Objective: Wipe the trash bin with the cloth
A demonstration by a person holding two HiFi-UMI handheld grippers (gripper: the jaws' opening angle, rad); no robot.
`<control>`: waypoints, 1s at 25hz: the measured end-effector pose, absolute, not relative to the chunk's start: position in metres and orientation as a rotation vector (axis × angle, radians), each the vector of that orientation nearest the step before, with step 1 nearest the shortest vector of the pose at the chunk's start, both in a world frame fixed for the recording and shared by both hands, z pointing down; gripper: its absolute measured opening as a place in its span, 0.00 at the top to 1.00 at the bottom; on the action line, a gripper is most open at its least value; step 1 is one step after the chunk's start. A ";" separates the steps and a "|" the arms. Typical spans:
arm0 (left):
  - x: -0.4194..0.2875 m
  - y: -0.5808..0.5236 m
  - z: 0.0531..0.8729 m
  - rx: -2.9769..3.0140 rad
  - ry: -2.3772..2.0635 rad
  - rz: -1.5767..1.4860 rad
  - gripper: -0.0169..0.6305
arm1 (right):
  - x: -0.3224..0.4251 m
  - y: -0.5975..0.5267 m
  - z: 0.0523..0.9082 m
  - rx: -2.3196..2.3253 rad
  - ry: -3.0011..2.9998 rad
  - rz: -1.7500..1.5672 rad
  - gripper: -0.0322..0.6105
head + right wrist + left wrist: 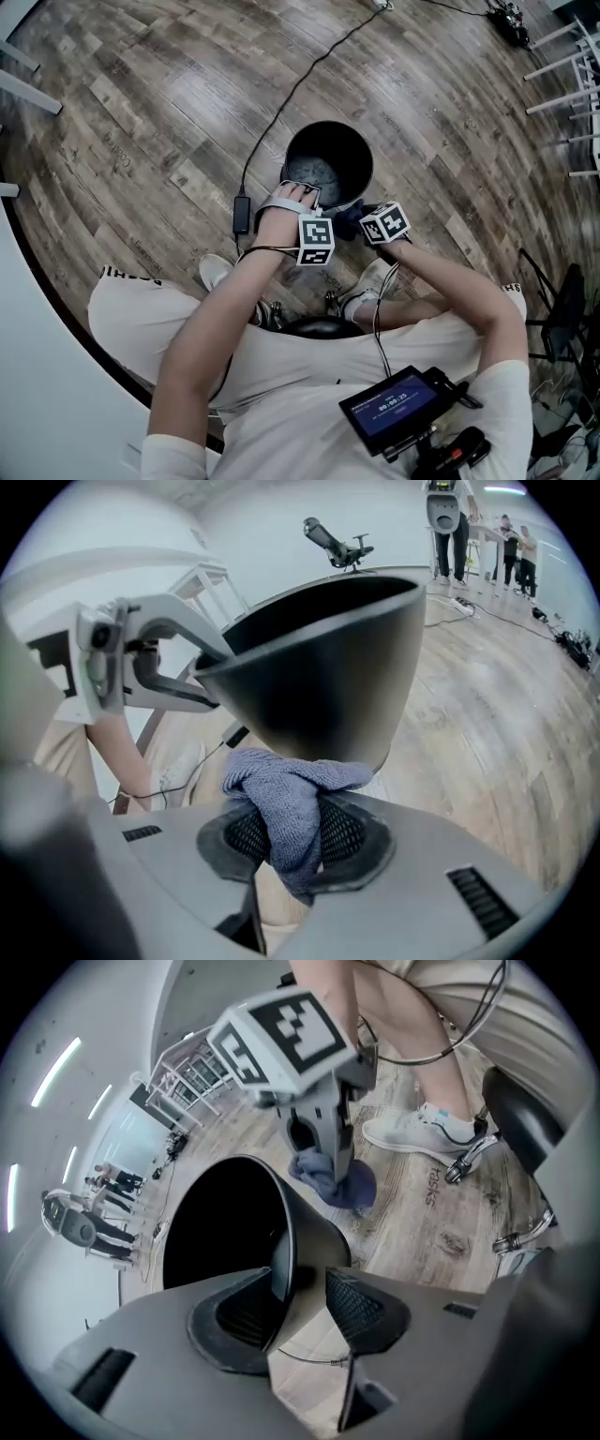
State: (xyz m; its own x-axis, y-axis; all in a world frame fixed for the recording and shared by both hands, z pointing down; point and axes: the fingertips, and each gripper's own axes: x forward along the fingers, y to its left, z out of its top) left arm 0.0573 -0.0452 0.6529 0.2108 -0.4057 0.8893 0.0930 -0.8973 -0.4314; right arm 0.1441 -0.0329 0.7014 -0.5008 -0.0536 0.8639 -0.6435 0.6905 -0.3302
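The left tool (305, 1290) is standing with jaws apart, straddling the black trash bin (314, 1227) rim without clamping it, while the right tool (295, 841) is clamping the blue-grey cloth (281, 780), bunched just ahead against the bin's outer wall.

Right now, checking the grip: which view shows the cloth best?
The right gripper view: the cloth fills the jaws, pinched. The left gripper view shows it hanging beside the bin; the head view, a dark scrap.
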 end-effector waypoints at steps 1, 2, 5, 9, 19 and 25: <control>0.053 -0.046 0.654 -2.086 0.298 -1.746 0.71 | 0.142 -0.033 0.687 0.539 -1.994 0.809 0.79; 0.049 -0.047 0.655 -2.069 0.302 -1.759 0.71 | 0.140 -0.032 0.672 0.537 -2.008 0.802 0.79; 0.043 -0.048 0.658 -2.012 0.304 -1.758 0.71 | 0.132 -0.028 0.633 0.522 -2.055 0.754 0.79; 0.043 -0.050 0.658 -1.970 0.308 -1.752 0.73 | 0.128 -0.029 0.600 0.522 -2.093 0.687 0.79; 0.055 -0.038 0.659 -1.919 0.217 -1.747 0.78 | 0.128 -0.046 0.639 0.518 -2.030 0.743 0.79; 0.060 -0.036 0.659 -1.939 0.202 -1.734 0.80 | 0.131 -0.056 0.704 0.519 -2.004 0.606 0.79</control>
